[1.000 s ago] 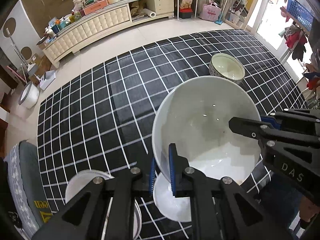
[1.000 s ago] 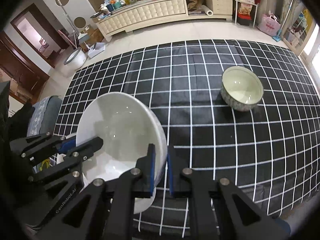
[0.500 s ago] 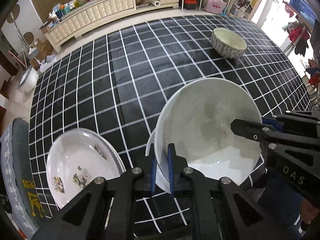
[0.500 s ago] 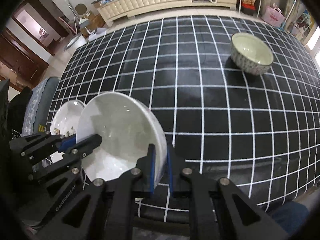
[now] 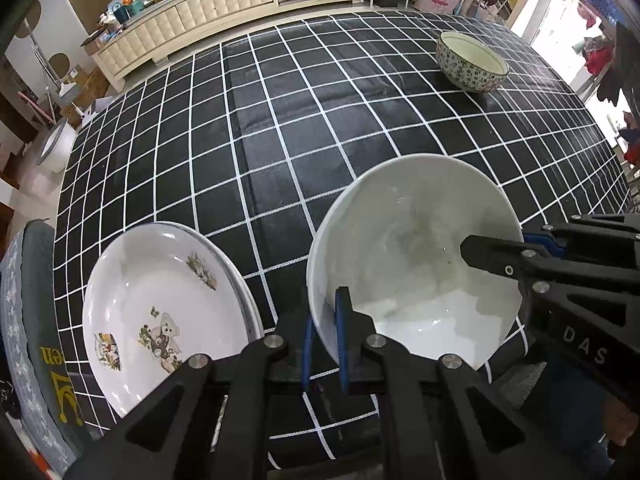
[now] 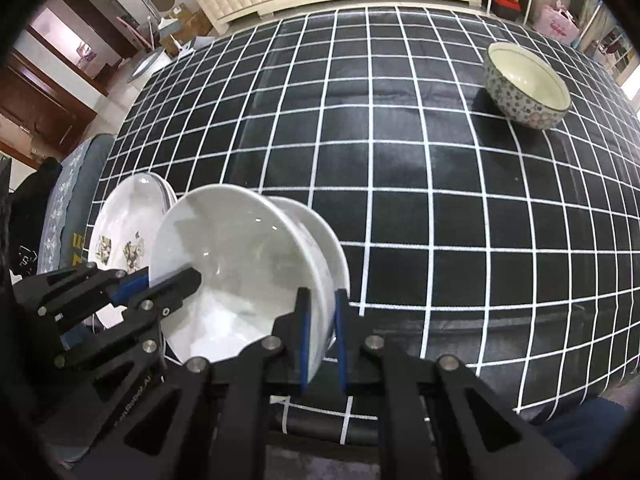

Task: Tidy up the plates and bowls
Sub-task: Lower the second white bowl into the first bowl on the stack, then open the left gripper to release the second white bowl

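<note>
A large white bowl (image 5: 412, 272) (image 6: 236, 264) hangs tilted just above the near edge of the table. My left gripper (image 5: 325, 320) (image 6: 172, 278) is shut on its left rim. My right gripper (image 5: 496, 242) (image 6: 320, 308) is shut on the opposite rim. A second white dish rim (image 6: 320, 232) with a small pink mark shows close under the bowl's right side; I cannot tell whether they touch. A stack of white plates (image 5: 160, 308) (image 6: 124, 224) with bear pictures lies to the left. A patterned bowl (image 5: 472, 64) (image 6: 524, 88) stands upright at the far right.
A black cloth with a white grid covers the table (image 5: 280, 140) (image 6: 400, 160). A grey cushioned seat (image 5: 28, 320) sits off the table's left edge. A long cream cabinet (image 5: 192, 24) stands on the floor beyond the table.
Both grippers have sunk toward the table with the white bowl between them. The plate stack has come fully into view at the left, and the patterned bowl now sits farther off.
</note>
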